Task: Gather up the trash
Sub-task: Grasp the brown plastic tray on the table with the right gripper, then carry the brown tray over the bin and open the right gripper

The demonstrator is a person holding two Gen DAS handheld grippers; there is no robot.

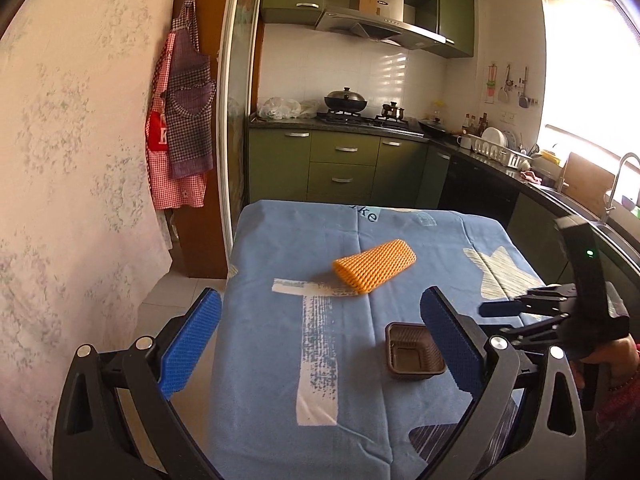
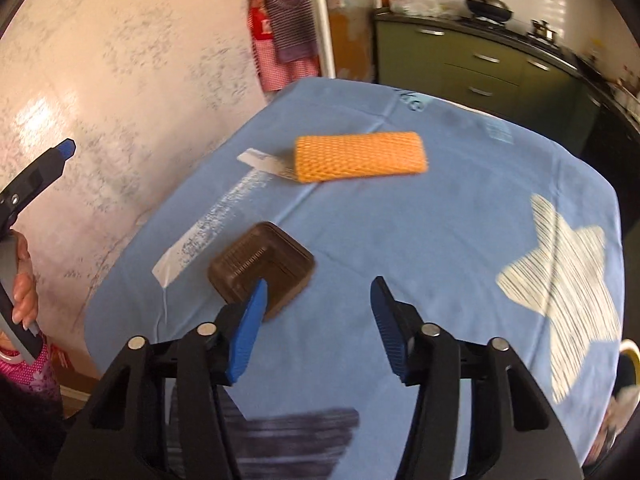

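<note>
A table (image 1: 260, 380) with a blue cloth (image 1: 400, 232) on it fills most of both views. The cloth has white stars and stripes printed on it. Behind the table is a kitchen with green cabinets (image 1: 340, 164). A dark pan with a lid (image 1: 345, 100) sits on the stove. Two checked aprons (image 1: 182, 120) hang on the wall to the left.

On the cloth lies an orange net sleeve (image 1: 374, 266). It is made of soft foam and lies flat near the middle of the table. Closer to the near edge sits a small brown tray (image 1: 414, 354). It stands the right way up and is apart from the orange sleeve.

The left gripper (image 1: 320, 340) hangs over the near part of the table. Its blue jaws are spread wide and hold nothing. The brown tray is just beside its right finger.

The right gripper (image 2: 318, 320) points down at the cloth. Its jaws are partly spread and hold nothing. The brown tray (image 2: 262, 266) is by its left finger, not between the two fingers. I cannot tell if the finger touches the tray.

A hand (image 2: 24, 288) holds the left gripper's handle at the left edge of the right view.
</note>
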